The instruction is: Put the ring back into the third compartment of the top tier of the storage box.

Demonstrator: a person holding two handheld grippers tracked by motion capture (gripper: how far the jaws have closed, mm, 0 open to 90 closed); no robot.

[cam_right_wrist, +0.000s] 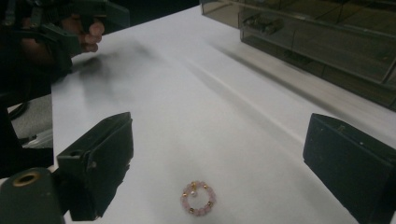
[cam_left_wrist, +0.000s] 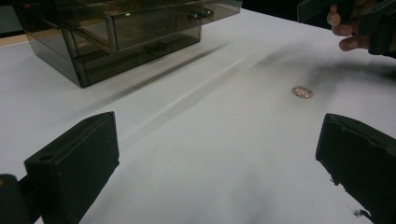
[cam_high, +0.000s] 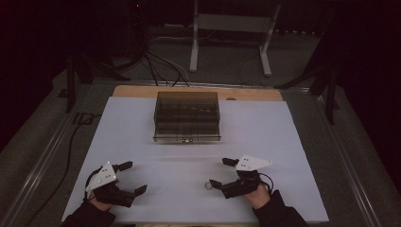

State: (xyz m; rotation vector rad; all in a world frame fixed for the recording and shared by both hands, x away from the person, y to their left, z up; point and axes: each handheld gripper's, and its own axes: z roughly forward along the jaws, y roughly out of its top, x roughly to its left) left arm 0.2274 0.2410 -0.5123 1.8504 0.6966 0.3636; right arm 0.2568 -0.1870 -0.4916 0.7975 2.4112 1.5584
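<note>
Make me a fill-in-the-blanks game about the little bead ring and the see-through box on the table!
1. The small bead ring lying on the white table is made of ____ beads with a few gold ones.
2. The ring lies closest to the ____ tool, between its two black jaws.
3. The jaws of the left tool stand ____, with nothing between them.
4. The smoky see-through box has several ____ in its front.

Missing words: pink; right; open; drawers

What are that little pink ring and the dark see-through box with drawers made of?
The ring looks like small glossy pink beads, glass or plastic, with a few gold-coloured ones between. The drawer box seems smoked transparent plastic, perhaps acrylic: its dividers show through the shiny walls.
</note>
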